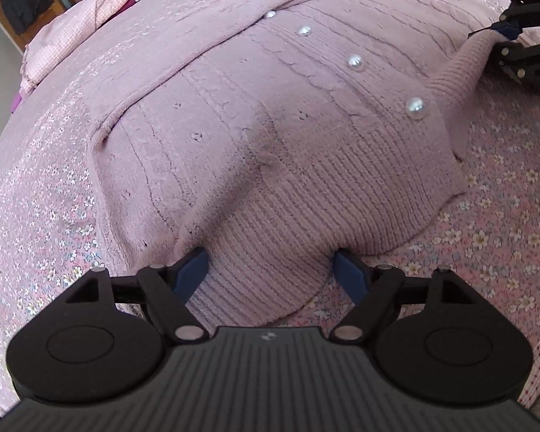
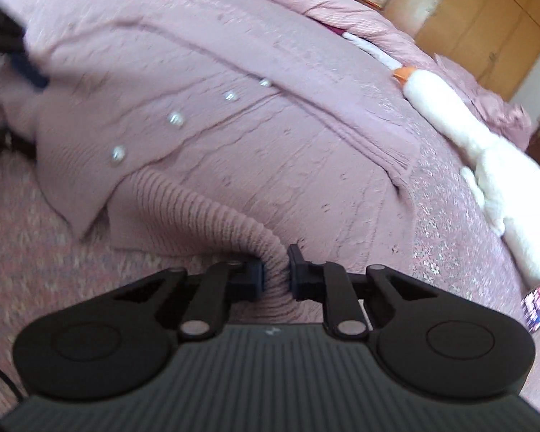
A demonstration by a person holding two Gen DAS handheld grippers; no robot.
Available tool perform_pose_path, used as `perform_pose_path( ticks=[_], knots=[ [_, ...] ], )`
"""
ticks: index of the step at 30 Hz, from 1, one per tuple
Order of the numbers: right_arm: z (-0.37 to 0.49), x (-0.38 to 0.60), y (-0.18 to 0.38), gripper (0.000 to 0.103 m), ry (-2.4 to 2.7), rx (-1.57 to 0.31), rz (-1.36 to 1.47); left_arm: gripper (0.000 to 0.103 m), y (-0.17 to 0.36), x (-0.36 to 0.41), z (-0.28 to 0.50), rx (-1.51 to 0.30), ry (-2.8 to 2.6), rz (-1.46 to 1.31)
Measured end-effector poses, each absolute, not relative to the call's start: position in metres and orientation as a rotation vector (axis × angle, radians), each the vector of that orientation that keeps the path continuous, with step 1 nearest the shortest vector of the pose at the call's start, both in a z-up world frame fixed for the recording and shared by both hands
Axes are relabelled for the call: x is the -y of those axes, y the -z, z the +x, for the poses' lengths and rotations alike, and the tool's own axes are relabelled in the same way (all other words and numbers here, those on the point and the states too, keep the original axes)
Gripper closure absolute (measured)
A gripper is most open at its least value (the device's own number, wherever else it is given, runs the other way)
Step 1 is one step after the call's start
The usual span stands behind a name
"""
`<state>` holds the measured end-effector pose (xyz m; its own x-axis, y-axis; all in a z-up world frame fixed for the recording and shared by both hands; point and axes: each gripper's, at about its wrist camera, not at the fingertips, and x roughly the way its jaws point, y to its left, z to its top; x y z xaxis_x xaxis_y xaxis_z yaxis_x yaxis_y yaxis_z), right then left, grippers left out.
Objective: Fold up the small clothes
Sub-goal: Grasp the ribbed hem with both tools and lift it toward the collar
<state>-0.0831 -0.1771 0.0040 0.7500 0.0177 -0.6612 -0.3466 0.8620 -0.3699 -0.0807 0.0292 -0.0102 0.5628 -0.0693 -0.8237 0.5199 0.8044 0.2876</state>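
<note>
Right gripper: the right gripper [image 2: 275, 273] has its blue-padded black fingers [image 2: 250, 277] drawn in close on the bunched ribbed hem corner of the mauve cable-knit cardigan with pearl buttons [image 2: 270, 136], so that a ridge of knit runs from the garment's body up into the narrow gap.
Left gripper: the left gripper [image 1: 271, 268] has its jaws spread wide, one blue pad [image 1: 192, 270] at each side of the other ribbed hem corner of the cardigan; the knit lies between them, and whether the pads touch it I cannot tell.
Cardigan: it lies front up and mostly flat on the pink bedspread printed with small flowers [image 1: 504, 223], hem toward both grippers, one sleeve laid along its far side.
Pearl buttons: four round pearl buttons [image 1: 355, 62] run in a line up the cardigan's front edge, away from the hem.
Beyond the cardigan: a long white plush goose with an orange beak [image 2: 478, 136] lies on the bedspread past the cardigan's sleeve side; a crumpled pink checked quilt [image 2: 327, 3] sits behind the cardigan's collar end, and wooden wardrobe doors [image 2: 475, 18] stand further back.
</note>
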Motion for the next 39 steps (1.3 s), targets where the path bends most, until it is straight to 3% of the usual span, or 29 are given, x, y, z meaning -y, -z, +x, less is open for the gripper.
perform_pose_path(
  ticks=[5, 7, 10, 12, 14, 28, 39],
  knots=[
    [-0.073, 0.186, -0.011, 0.087, -0.205, -0.709, -0.395, 0.026, 0.007, -0.034, -0.075, -0.909, 0.354, 0.476],
    [-0.069, 0.188, -0.013, 0.087, -0.209, -0.711, -0.362, 0.036, 0.005, -0.035, -0.074, -0.899, 0.352, 0.463],
    [-0.068, 0.192, -0.015, 0.088, -0.208, -0.709, -0.325, 0.062, 0.0, -0.038, -0.071, -0.883, 0.346, 0.437],
    [-0.07, 0.191, -0.016, 0.088, -0.205, -0.705, -0.302, 0.085, -0.004, -0.041, -0.068, -0.871, 0.346, 0.409],
    [-0.068, 0.193, -0.019, 0.089, -0.199, -0.696, -0.284, 0.091, -0.009, -0.042, -0.066, -0.849, 0.343, 0.388],
    [-0.046, 0.2, -0.059, 0.09, -0.115, -0.511, -0.244, 0.092, -0.071, -0.037, -0.041, -0.638, 0.283, 0.304],
    [0.014, 0.205, -0.087, 0.09, -0.07, -0.377, -0.255, 0.093, -0.112, -0.022, 0.028, -0.514, 0.235, 0.277]
  ],
)
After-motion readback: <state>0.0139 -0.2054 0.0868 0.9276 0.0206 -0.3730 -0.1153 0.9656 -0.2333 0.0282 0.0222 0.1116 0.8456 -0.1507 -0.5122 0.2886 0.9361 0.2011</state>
